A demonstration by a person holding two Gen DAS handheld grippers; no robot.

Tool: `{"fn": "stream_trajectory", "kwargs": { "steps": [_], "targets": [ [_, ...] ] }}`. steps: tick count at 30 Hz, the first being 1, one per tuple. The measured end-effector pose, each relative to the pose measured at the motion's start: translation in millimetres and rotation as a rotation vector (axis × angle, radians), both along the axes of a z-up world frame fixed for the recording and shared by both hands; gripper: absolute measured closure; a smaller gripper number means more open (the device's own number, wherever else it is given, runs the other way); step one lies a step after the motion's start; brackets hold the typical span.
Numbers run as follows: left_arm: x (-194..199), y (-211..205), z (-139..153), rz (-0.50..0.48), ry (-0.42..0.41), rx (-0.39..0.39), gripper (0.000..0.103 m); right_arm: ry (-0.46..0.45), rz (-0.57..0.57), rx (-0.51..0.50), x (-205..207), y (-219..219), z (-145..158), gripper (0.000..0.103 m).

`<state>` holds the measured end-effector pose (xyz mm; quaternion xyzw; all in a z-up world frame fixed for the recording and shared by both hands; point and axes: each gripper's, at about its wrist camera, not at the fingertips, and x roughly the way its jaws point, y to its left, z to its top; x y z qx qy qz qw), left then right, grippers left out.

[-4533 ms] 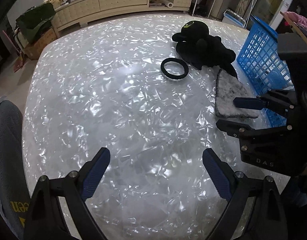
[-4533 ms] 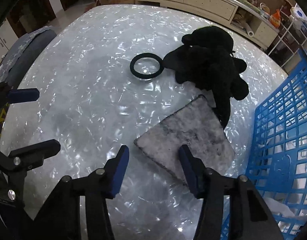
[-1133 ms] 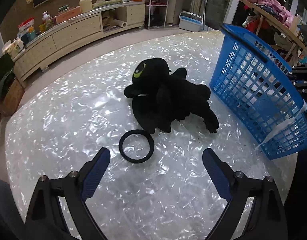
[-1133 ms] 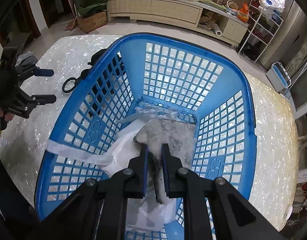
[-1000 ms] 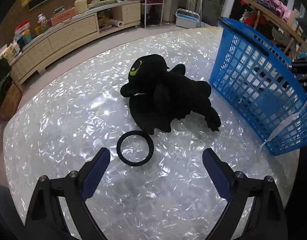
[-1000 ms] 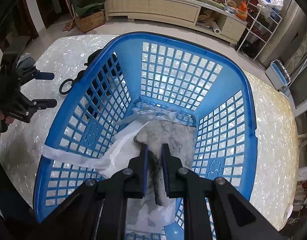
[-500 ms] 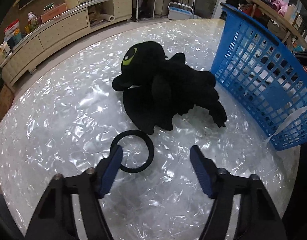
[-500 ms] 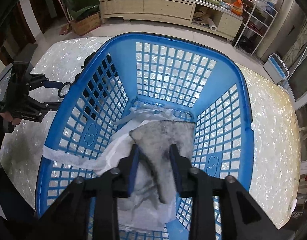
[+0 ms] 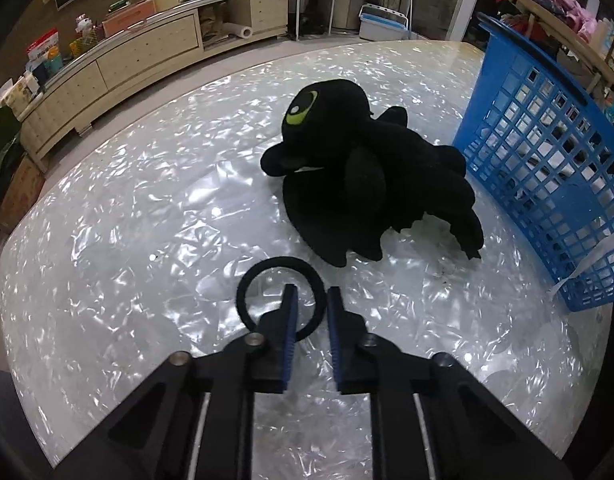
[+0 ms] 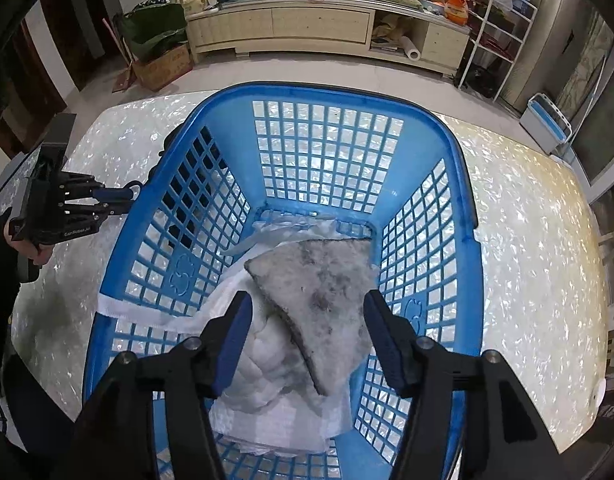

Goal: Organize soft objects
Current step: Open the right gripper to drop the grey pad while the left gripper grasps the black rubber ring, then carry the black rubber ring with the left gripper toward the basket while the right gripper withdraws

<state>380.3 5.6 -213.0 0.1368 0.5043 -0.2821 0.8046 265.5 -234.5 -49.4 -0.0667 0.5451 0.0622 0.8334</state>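
Note:
A black ring (image 9: 241, 296) lies on the shiny white table (image 9: 127, 240), and my left gripper (image 9: 311, 300) is shut on its right side, the band pinched between the blue pads. Just beyond it lies a black plush dragon (image 9: 359, 168) with a green eye, close to the blue basket (image 9: 539, 152). In the right wrist view my right gripper (image 10: 307, 328) hangs over the basket (image 10: 327, 100) with its jaws opening. A grey fuzzy pad (image 10: 319, 280) rests loose below them on a white cloth (image 10: 267, 360). The left gripper (image 10: 123, 198) shows left of the basket.
A long cream sideboard (image 9: 147, 52) with clutter stands beyond the table, with a wire rack (image 10: 495, 32) at its end. A hand (image 10: 31, 252) holds the left gripper's handle. The table's edge (image 10: 567, 420) runs close to the basket's right.
My left gripper moved in over the ring and closed on its right side. My right gripper's jaws spread apart and let go of the grey pad, which now lies in the basket.

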Motion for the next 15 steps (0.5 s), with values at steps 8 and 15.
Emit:
{"fn": "stream_trajectory", "kwargs": {
  "steps": [8, 15],
  "targets": [
    [-7.0, 6.6, 2.5, 0.028, 0.003, 0.015, 0.100, 0.005, -0.013, 0.012, -2.9, -6.1, -3.7, 0.046],
    [-31.4, 9.8, 17.0, 0.041, -0.002, 0.002, 0.100, -0.004, -0.011, 0.011, -9.9, -9.9, 5.8, 0.046]
  ]
}}
